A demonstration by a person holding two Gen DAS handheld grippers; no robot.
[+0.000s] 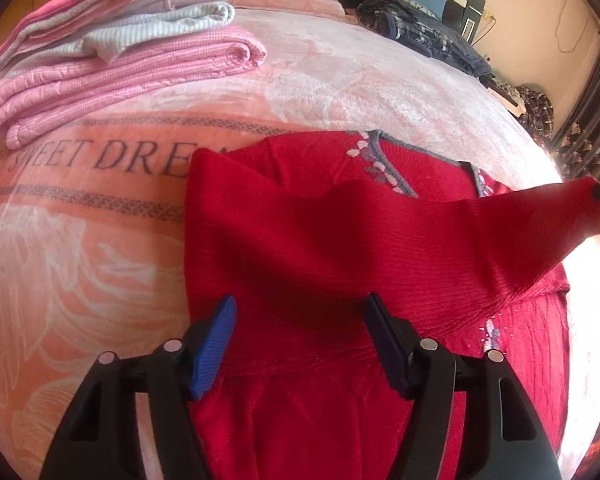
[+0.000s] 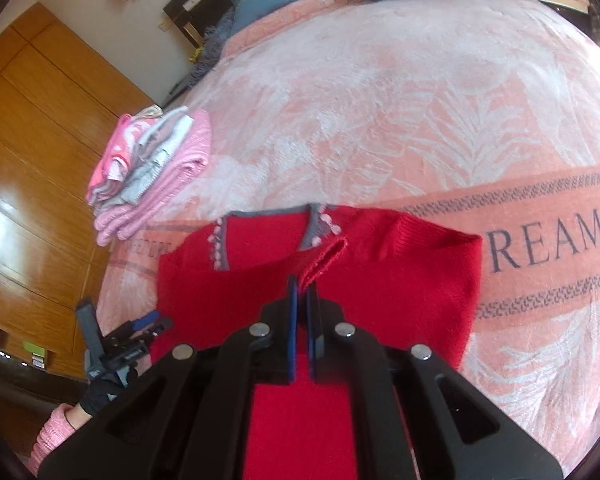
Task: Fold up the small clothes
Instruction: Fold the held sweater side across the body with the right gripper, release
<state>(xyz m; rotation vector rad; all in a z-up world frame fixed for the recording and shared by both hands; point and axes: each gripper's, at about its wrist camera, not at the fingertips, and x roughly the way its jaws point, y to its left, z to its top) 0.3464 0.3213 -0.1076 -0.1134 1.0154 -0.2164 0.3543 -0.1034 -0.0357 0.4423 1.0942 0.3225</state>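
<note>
1. While the left hand-held gripper (image 1: 300, 344) hangs just above the red sweater (image 1: 300, 240) in the left wrist view, its blue pads stand wide apart and hold nothing. The sweater lies on the pink bed blanket (image 1: 80, 240), collar side away from the camera, and one sleeve (image 1: 520, 220) is lifted and drawn across the sweater's body toward its right edge. Beyond the sweater's left shoulder sits a stack of folded clothes (image 1: 112, 64).

2. Seen from the right wrist view, the right hand-held gripper (image 2: 302, 308) is pinched together on the sleeve's cuff (image 2: 324, 260), over the sweater's chest just below the collar (image 2: 268, 216). The left hand-held gripper (image 2: 140, 332) shows beside the sweater's left edge, in a gloved hand (image 2: 100, 392).

3. Judging by this, several garments are already folded; the sweater is at its sleeve fold, with the body folds and stacking left.
</note>
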